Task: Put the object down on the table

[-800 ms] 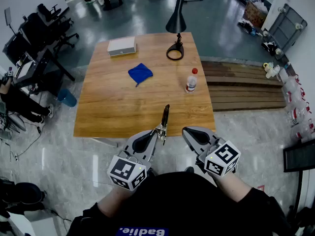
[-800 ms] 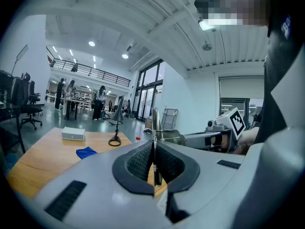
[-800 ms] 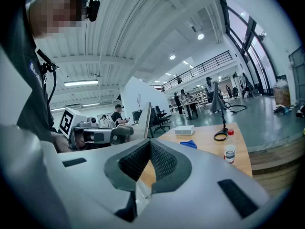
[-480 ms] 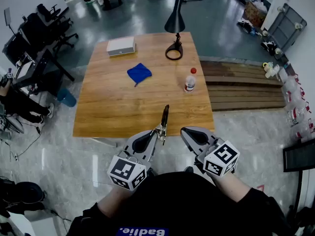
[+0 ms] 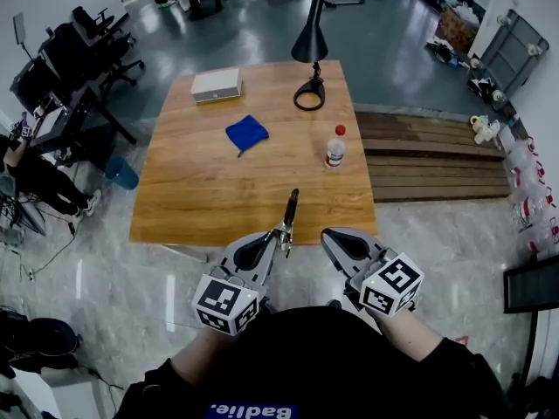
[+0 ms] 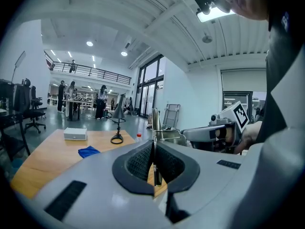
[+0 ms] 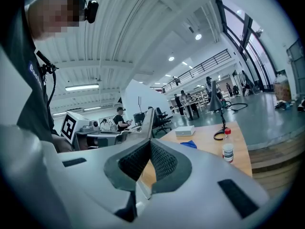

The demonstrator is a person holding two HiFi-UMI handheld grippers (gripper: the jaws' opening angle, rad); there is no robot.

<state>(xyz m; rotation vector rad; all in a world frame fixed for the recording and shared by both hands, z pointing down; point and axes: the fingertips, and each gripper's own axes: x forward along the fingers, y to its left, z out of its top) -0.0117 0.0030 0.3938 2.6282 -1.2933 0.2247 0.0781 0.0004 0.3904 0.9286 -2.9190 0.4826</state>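
Left gripper [image 5: 279, 236] and right gripper [image 5: 328, 235] hover side by side (fingers closed).

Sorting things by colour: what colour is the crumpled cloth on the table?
Blue. The cloth shows best in the head view.

We are seeing glossy grey floor [image 5: 262, 33] reflecting light, wooden desk [image 5: 201, 199] standing mid-room, black office chairs [image 5: 83, 46] crowding beyond it, slatted wooden platform [image 5: 437, 160] lying alongside, tall windows [image 6: 147, 87] glowing, ceiling lamps [image 6: 89, 43] shining.

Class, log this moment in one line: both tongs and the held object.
left tongs: shut on tool | tool: held in air, not yet on table | right tongs: shut, empty
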